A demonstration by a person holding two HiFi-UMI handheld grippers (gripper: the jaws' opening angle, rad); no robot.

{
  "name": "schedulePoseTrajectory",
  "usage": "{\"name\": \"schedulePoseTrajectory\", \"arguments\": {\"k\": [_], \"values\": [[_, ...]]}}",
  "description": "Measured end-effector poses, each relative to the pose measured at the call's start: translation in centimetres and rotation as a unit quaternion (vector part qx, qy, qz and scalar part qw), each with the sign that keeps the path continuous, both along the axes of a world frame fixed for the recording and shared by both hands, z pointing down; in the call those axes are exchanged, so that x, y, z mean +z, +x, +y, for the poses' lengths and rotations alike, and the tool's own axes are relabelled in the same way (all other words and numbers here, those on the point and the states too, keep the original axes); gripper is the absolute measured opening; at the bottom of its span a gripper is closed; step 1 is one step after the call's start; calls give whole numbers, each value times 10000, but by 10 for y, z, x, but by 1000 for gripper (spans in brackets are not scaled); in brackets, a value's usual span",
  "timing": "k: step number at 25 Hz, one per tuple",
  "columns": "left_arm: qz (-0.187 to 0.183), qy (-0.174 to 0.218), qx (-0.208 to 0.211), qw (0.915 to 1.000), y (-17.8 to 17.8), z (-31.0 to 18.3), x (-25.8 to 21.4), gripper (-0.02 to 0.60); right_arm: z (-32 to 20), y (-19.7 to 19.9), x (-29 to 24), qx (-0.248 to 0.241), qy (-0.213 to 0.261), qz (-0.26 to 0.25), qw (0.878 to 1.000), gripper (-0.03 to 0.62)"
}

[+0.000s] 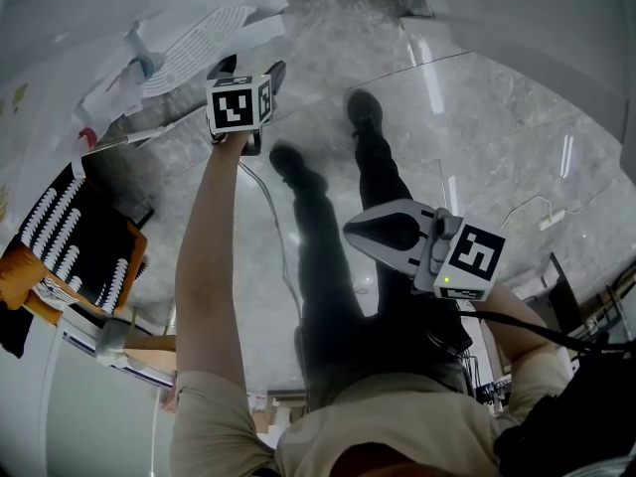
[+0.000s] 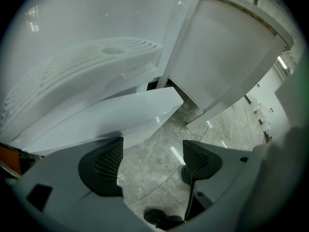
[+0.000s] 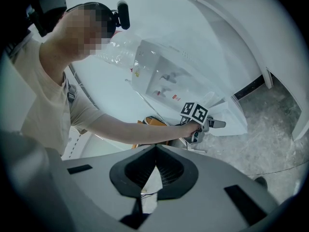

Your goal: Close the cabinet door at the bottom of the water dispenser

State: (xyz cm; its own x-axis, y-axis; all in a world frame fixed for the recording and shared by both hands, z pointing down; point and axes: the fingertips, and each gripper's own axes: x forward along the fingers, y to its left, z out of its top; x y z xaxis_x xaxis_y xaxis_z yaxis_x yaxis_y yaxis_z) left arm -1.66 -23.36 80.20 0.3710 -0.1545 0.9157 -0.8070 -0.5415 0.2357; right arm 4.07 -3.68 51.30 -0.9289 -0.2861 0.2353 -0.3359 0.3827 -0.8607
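The left gripper [image 2: 152, 148] is wide open, with nothing between its jaws but bare marble floor [image 2: 193, 124]. Straight ahead of it, and a little to its left, lies the door [image 2: 120, 115], a white slab swung out from the dispenser's base. The door's lower edge sits just beyond the left-hand pad [image 2: 104, 164]; whether they touch cannot be told. Above the door, farther from the gripper, is the slotted drip tray [image 2: 101, 66]. A dark gap [image 2: 152, 85] shows at the cabinet behind the door's far corner. To the gripper's right stands a white wall panel [image 2: 227, 57].

The right gripper [image 3: 154, 148] is closed, its jaws meeting at the tips and holding nothing. It hangs back, well apart from the door and close to the person's body. Ahead of it are the outstretched left arm [image 3: 135, 129] and the dispenser [image 3: 164, 76] with its bottle [image 3: 118, 47].
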Motion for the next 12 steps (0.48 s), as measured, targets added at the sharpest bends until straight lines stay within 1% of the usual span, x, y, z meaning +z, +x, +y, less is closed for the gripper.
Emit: {"name": "schedulePoseTrajectory", "arguments": {"k": [12], "values": [[-26, 160, -161, 9997, -3, -13, 2, 357, -5, 6, 5, 85, 15, 58, 9999, 14]]}}
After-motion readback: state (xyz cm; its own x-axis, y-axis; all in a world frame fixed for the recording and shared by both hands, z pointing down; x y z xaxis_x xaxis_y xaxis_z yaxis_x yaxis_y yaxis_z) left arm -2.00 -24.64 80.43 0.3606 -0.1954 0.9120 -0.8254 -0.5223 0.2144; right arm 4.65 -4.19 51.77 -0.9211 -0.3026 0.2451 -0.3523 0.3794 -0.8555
